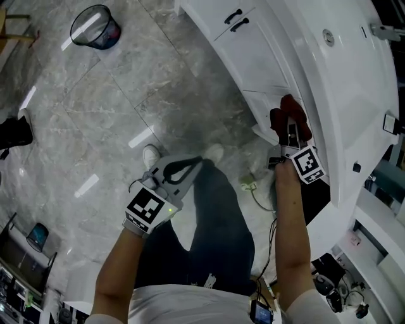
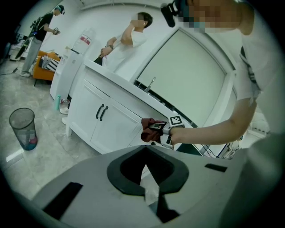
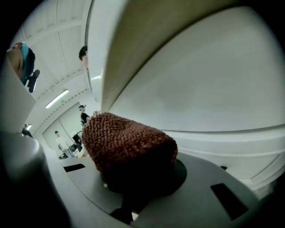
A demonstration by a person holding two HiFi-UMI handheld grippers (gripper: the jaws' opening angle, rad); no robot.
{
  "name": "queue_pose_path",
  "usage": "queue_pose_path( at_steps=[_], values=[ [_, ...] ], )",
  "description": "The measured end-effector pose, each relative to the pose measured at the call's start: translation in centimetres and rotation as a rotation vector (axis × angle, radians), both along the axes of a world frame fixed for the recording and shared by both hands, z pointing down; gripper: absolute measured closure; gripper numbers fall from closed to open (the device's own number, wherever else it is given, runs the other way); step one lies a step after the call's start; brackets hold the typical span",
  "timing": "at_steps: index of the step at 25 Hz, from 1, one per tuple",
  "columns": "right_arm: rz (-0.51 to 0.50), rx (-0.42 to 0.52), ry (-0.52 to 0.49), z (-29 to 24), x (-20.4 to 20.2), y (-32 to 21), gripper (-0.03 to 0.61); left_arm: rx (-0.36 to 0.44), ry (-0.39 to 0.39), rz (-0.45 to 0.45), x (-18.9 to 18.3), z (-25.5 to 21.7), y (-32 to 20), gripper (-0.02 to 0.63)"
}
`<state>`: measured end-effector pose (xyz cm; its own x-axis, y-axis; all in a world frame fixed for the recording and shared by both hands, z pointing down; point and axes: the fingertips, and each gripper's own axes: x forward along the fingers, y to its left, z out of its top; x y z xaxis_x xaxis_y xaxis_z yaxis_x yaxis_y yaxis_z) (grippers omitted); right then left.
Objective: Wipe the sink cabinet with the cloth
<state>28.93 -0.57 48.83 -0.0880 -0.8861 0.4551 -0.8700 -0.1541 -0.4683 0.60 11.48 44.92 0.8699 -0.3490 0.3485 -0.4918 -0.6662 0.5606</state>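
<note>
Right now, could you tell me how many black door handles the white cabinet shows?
2: one black curved handle beside the other, where two doors meet; more may be hidden.

The cloth [image 3: 127, 142] bunches over the jaws of the right hand-held gripper [image 1: 291, 133], hiding their tips. Just beyond it, the sink cabinet [image 3: 200, 89] runs off-frame; whether the cloth touches it cannot be told.

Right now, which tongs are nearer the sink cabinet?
Right. The right tongs hold the cloth at the sink cabinet; the left tongs hang apart from it, over the floor.
</note>
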Motion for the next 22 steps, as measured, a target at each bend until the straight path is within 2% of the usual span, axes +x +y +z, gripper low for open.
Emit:
queue_pose_path(
  at_steps=[4, 9, 14, 18, 22],
  values=[
    [-0.123, 0.042, 0.019, -3.1, -4.3, 0.2, 0.532, 0.026, -0.010, -0.018, -0.6, -2.2, -1.1, 0.602],
    [-0.335, 0.136, 0.147, -9.6, -9.7, 0.0, 0.532, 0.087, -0.026, -0.053, -1.4, -6.9, -2.8, 0.602],
    [-0.540, 0.302, 0.268, -18.3, -14.9, 0.2, 0.532, 0.175, -0.049, -0.066, -1.6, -12.6, -4.3, 0.603],
    [-0.613, 0.393, 0.250, -24.4, -17.3, 0.9, 0.532, 0.257, -0.048, -0.111, -1.5, -18.0, -5.1, 0.602],
    [-0.662, 0.429, 0.246, -28.6, -18.9, 2.0, 0.532, 0.291, -0.037, -0.157, -1.8, -22.4, -5.2, 0.601]
  ],
)
